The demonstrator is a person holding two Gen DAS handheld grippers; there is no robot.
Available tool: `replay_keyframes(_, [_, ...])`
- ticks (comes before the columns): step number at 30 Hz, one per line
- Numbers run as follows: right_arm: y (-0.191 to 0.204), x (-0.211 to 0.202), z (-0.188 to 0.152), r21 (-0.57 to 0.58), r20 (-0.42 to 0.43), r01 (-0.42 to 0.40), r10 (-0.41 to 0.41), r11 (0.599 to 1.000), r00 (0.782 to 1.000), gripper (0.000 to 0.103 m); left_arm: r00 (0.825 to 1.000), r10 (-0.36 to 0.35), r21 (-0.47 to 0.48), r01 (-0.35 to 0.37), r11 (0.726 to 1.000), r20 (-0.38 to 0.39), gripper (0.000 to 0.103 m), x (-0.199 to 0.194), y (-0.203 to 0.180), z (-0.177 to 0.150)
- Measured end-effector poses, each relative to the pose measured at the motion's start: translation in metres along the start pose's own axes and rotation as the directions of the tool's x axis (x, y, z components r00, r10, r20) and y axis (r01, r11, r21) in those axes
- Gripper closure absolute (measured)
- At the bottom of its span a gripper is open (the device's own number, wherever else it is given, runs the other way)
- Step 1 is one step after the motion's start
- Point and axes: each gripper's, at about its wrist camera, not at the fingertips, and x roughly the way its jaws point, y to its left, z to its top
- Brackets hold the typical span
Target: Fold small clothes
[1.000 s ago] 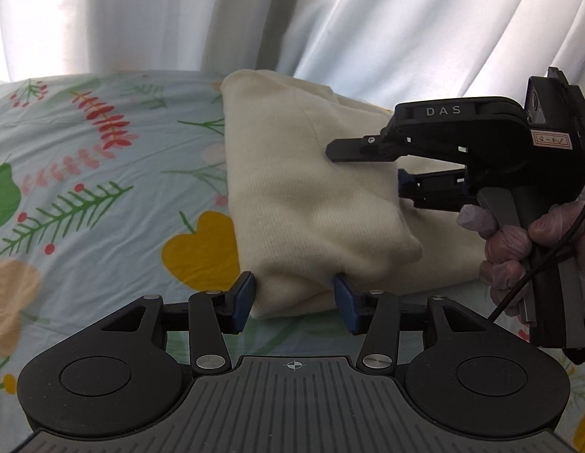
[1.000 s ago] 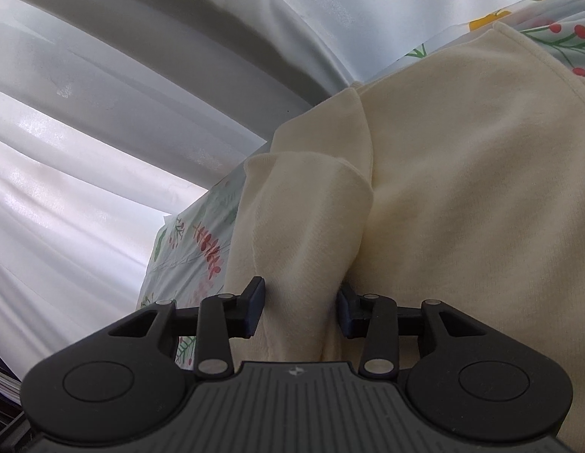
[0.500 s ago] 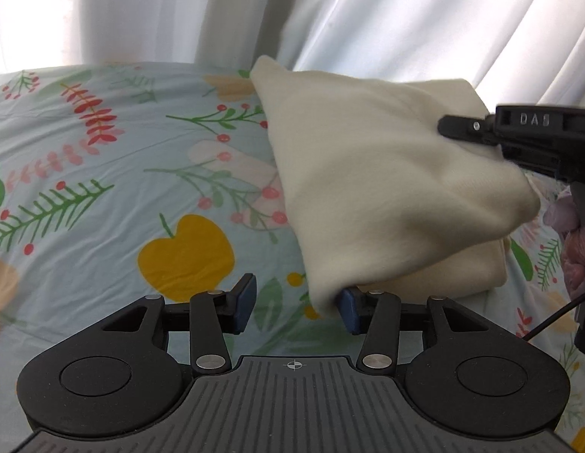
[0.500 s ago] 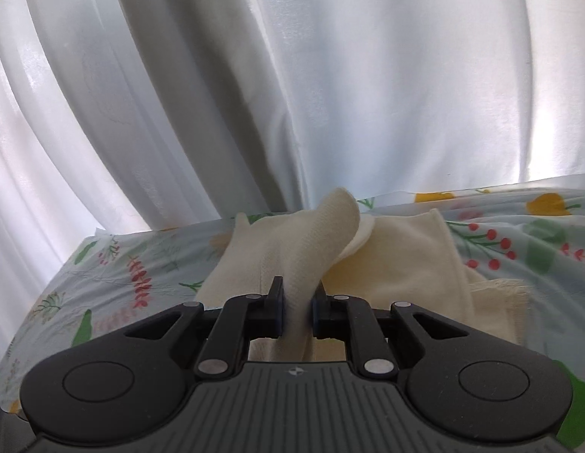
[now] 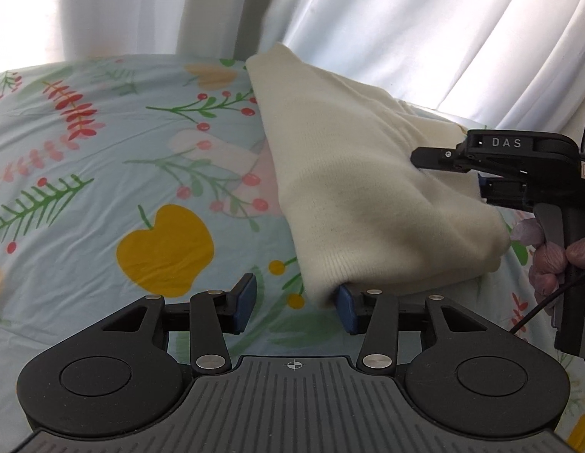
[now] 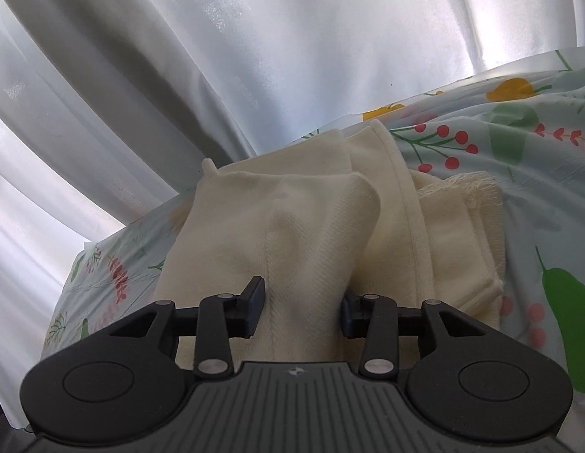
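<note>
The left gripper [image 5: 292,307] stands released, its right pad touching the corner of the cream garment [image 5: 368,196], which lies folded on the floral sheet [image 5: 103,188]. The right gripper [image 6: 302,307] has just been opening, a fold of cloth loose between its pads. White curtains [image 6: 292,56] hang behind.

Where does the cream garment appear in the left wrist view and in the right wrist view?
Left wrist view: cream garment right of centre, on the floral sheet.
Right wrist view: centre, running down between the right tongs.
Shared landmark: the white curtain behind.
</note>
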Motion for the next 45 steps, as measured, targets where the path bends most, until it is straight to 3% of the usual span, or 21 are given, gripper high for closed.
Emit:
replay_keyframes(2, [0.014,-0.002,-0.001,-0.078,0.036,0.053,-0.050,0.996,0.998,0.090,1.000,0.005,0.007,-0.005,1.000,-0.001,0.053,0.000,-0.001,0.000])
replay_keyframes(6, [0.042,-0.018,-0.002,-0.215,0.165,0.187,-0.153,0.958,0.974,0.091,1.000,0.005,0.019,-0.005,1.000,-0.002,0.049,-0.003,-0.001,0.000])
replay_keyframes(10, [0.054,-0.040,-0.005,-0.258,0.321,0.333,-0.245,0.907,0.915,0.091,1.000,-0.020,0.028,0.020,0.999,-0.007,0.047,-0.001,-0.002,-0.001])
replay_keyframes(12, [0.048,-0.041,-0.009,-0.239,0.332,0.377,-0.289,0.895,0.898,0.091,1.000,-0.026,0.031,0.027,0.999,-0.013,0.046,0.000,-0.005,-0.001])
replay_keyframes(17, [0.012,-0.014,-0.020,-0.224,0.255,0.464,-0.408,0.857,0.877,0.086,0.998,-0.043,0.035,0.045,0.998,-0.042,0.048,0.002,-0.008,-0.003])
replay_keyframes(22, [0.011,-0.045,-0.019,-0.154,0.356,0.484,-0.409,0.861,0.840,0.078,0.999,-0.040,0.028,0.041,0.999,-0.014,0.048,-0.018,0.001,0.005])
replay_keyframes(23, [0.014,-0.052,-0.019,-0.159,0.381,0.469,-0.384,0.869,0.841,0.078,0.999,-0.045,0.018,0.045,0.999,0.001,0.048,-0.022,0.003,0.008])
replay_keyframes(26, [0.033,-0.061,-0.023,-0.258,0.385,0.337,-0.223,0.905,0.895,0.078,0.997,-0.041,-0.026,0.043,0.999,0.067,0.048,-0.027,0.006,0.027])
replay_keyframes(27, [0.041,-0.058,-0.027,-0.314,0.335,0.246,-0.136,0.917,0.932,0.078,0.996,-0.032,-0.035,0.035,0.999,0.079,0.048,-0.026,0.006,0.032])
replay_keyframes(28, [0.048,-0.053,-0.033,-0.348,0.287,0.181,-0.079,0.920,0.955,0.079,0.996,-0.026,-0.038,0.029,0.999,0.088,0.048,-0.024,0.004,0.039])
replay_keyframes(31, [0.063,-0.035,-0.053,-0.442,0.195,0.128,-0.044,0.888,0.980,0.086,0.995,-0.032,-0.018,0.034,0.999,0.099,0.048,-0.016,-0.006,0.050])
replay_keyframes(32, [0.064,-0.027,-0.059,-0.472,0.180,0.166,-0.089,0.866,0.980,0.087,0.995,-0.041,-0.003,0.041,0.999,0.090,0.048,-0.011,-0.010,0.052])
replay_keyframes(34, [0.054,-0.020,-0.066,-0.499,0.226,0.237,-0.139,0.833,0.964,0.089,0.997,-0.043,0.016,0.042,0.999,0.071,0.048,-0.004,-0.016,0.053])
replay_keyframes(36, [0.042,-0.021,-0.060,-0.464,0.252,0.275,-0.172,0.842,0.952,0.089,0.998,-0.044,0.033,0.042,0.999,0.054,0.048,0.001,-0.019,0.052])
replay_keyframes(40, [0.035,-0.035,-0.045,-0.393,0.251,0.280,-0.191,0.876,0.949,0.091,0.997,-0.066,0.042,0.064,0.997,0.049,0.048,0.004,-0.020,0.052])
replay_keyframes(43, [0.028,-0.040,-0.038,-0.367,0.281,0.310,-0.213,0.877,0.936,0.091,0.995,-0.071,0.039,0.069,0.997,0.066,0.048,0.007,-0.022,0.060])
replay_keyframes(45, [0.022,-0.029,-0.034,-0.391,0.254,0.353,-0.269,0.850,0.929,0.090,0.994,-0.079,0.044,0.076,0.996,0.079,0.048,0.013,-0.027,0.066])
